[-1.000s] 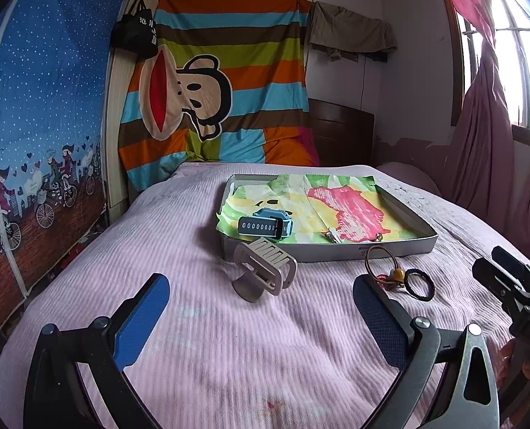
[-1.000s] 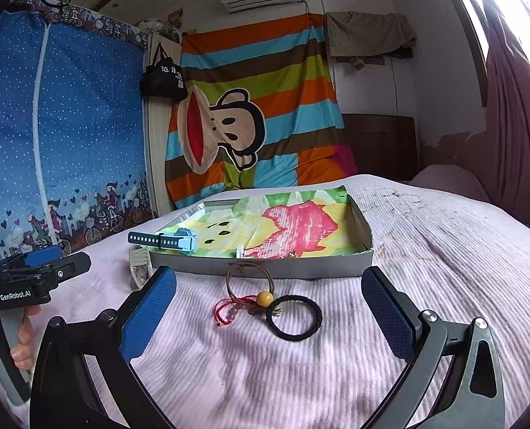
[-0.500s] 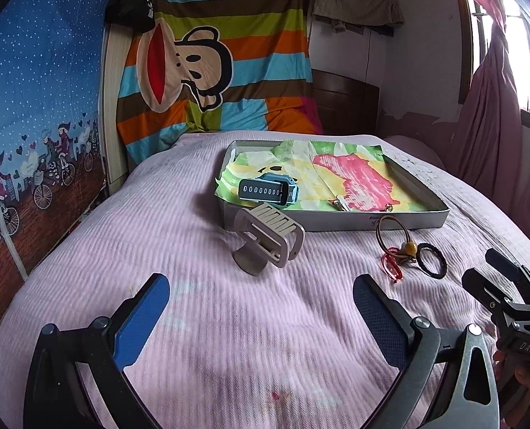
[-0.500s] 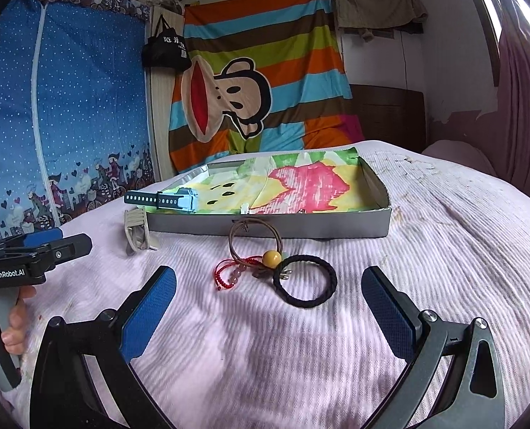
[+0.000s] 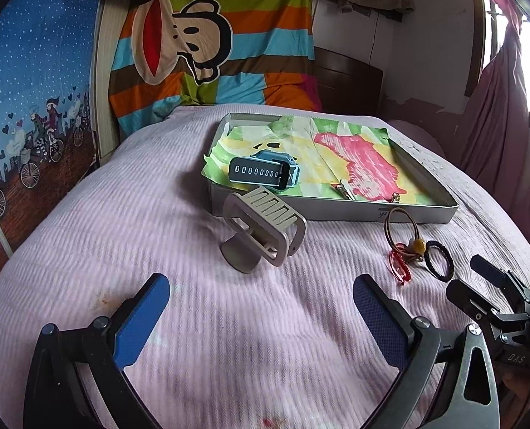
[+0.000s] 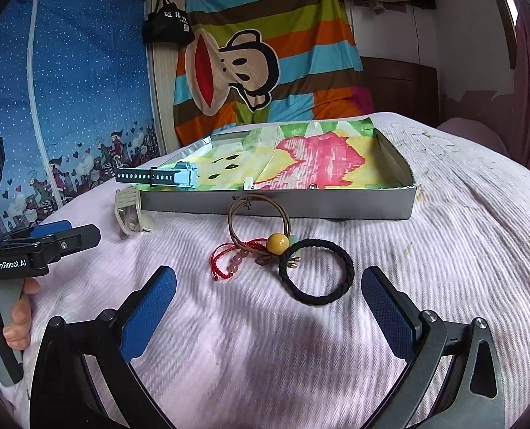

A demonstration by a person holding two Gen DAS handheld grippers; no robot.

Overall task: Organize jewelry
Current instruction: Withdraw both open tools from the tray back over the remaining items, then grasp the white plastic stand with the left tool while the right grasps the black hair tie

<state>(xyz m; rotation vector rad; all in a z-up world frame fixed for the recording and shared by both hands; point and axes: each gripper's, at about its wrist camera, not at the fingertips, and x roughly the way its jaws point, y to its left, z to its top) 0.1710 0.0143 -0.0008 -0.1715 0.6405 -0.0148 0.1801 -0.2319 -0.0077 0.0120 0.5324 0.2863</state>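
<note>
Hair tie on bed, right gripper fingers spread.

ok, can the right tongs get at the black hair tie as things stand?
Probably yes. The right tongs are open, and the hair tie lies flat on the bedspread just ahead between the fingers. Only the bead bracelet touches its far edge.

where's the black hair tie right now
In the right wrist view the black hair tie lies on the pink bedspread, centre frame, outside the tray, touching the yellow-bead bracelet on its left.
</note>
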